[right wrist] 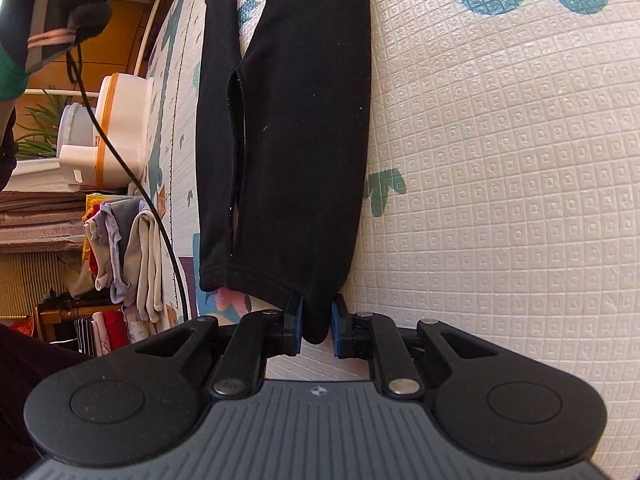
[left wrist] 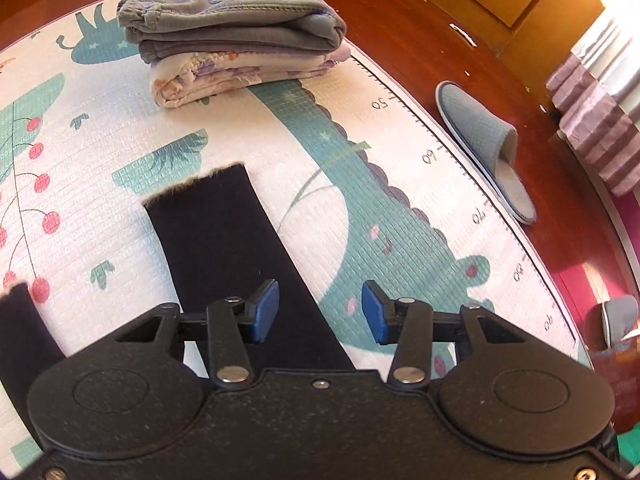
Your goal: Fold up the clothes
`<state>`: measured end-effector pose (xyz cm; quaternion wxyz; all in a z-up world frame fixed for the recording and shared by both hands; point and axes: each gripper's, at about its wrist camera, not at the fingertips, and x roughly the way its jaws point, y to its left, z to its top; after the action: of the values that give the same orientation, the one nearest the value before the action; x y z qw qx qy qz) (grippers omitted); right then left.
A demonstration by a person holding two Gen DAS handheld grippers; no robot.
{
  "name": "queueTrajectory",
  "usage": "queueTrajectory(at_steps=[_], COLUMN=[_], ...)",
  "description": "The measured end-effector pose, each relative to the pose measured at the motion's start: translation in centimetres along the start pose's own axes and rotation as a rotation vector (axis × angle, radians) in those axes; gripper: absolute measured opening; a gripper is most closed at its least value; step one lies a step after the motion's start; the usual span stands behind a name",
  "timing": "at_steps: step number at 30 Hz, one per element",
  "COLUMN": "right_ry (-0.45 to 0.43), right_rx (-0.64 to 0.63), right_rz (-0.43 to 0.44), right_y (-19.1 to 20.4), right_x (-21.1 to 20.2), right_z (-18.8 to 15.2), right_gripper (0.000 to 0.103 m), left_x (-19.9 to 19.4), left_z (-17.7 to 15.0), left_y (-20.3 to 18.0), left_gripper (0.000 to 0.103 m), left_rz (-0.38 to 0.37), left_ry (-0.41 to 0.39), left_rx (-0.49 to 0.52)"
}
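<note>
The right gripper (right wrist: 316,326) is pinching one corner of the black trousers (right wrist: 296,128), whose two legs are lying flat along the patterned play mat (right wrist: 500,200). The left gripper (left wrist: 320,312) is hovering with its jaws spread wide and empty over one black leg. One stack of three folded garments (left wrist: 232,32) is sitting on the mat's far end, and one grey slipper (left wrist: 486,148) is lying just beside the mat on the wooden floor (left wrist: 400,12).
</note>
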<state>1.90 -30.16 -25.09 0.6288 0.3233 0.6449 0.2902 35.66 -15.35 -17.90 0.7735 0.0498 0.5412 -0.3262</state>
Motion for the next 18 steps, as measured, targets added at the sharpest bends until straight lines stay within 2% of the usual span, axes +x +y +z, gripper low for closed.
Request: queueTrajectory(at_steps=[1,2,7,9,16,18], right_ry=[-0.003,-0.005,-0.007,-0.005,-0.016,-0.032], right_rx=[-0.001,-0.001,-0.017,-0.026,-0.066,-0.092], right_rz=[0.005,0.009,0.015,0.015,-0.006,-0.027], right_y=[-0.1,-0.2,-0.2,-0.2,0.2,0.4], right_x=[0.0,-0.1,-0.2,-0.2,-0.7,-1.1], right_z=[-0.1,-0.2,-0.4,-0.4,-0.7,-0.8], right_gripper=[0.016,0.016,0.016,0.016,0.016,0.016], left_x=[1.1,1.9,4.4,4.9,6.8,7.4], left_z=[1.1,1.8,3.7,3.9,4.4,4.2], left_y=[0.2,0.5,2.3,2.8,1.8,1.7], left_gripper=[0.036,0.030,0.029,0.029,0.029,0.025], left_rz=[0.010,0.025,0.066,0.033,0.130,0.161], left_ry=[0.005,0.005,0.019,0.013,0.030,0.041], left_rx=[-0.027,-0.054,-0.178,-0.227,-0.171,-0.160])
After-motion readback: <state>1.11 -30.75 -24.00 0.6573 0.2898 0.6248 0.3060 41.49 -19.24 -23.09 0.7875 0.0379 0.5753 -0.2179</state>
